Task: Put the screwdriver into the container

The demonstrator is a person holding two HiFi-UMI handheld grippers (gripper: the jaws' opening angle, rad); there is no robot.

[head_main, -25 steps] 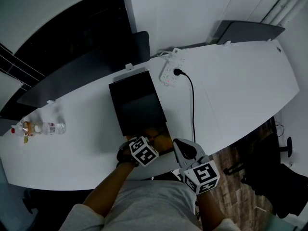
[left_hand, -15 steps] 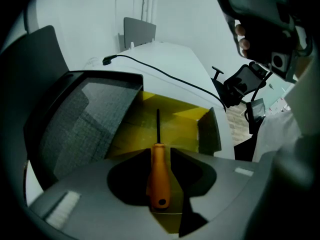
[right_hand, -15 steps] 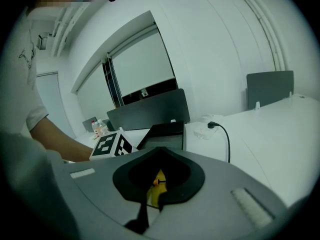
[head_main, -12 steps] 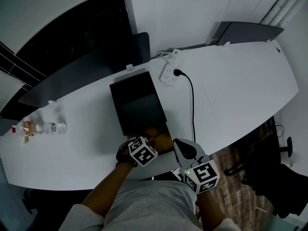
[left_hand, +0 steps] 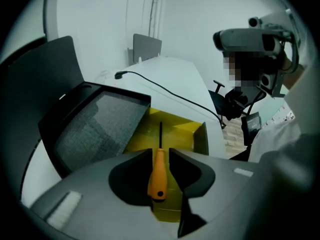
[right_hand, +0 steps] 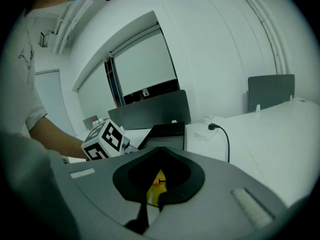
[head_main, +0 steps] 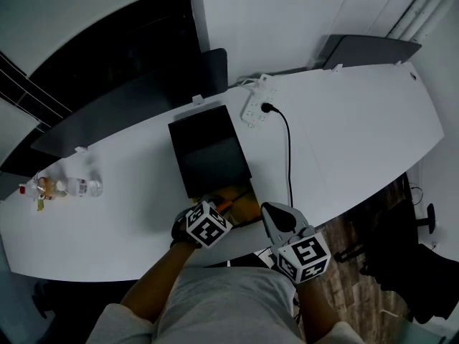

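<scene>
Spanning the head view, a white curved table point(head_main: 358, 135) carries everything else. A black box point(head_main: 208, 149) lies flat near its front edge, and a yellow container point(head_main: 244, 205) sits against the box's near end, by the person.

Both tools hang over that container. Each bears a cube printed with black-and-white square patterns, which hold no letters. The left gripper point(left_hand: 160, 154) points steeply down. Its jaws have just been opening wide and then closing a little, and they now stand apart with the screwdriver point(left_hand: 158, 176) showing in the gap between them. The pads do not appear to press on it. The right gripper point(right_hand: 160, 149) sits just beside the left one with its jaw tips drawn together, holding nothing.

A white power strip point(head_main: 257, 100) lies beyond the box, and its black cable point(head_main: 288, 149) runs back toward the near edge. Two small bottles point(head_main: 68, 187) lie at the table's far left, their labels too small to read.

The screwdriver, with its orange handle and dark shaft, lies inside the yellow container.
</scene>
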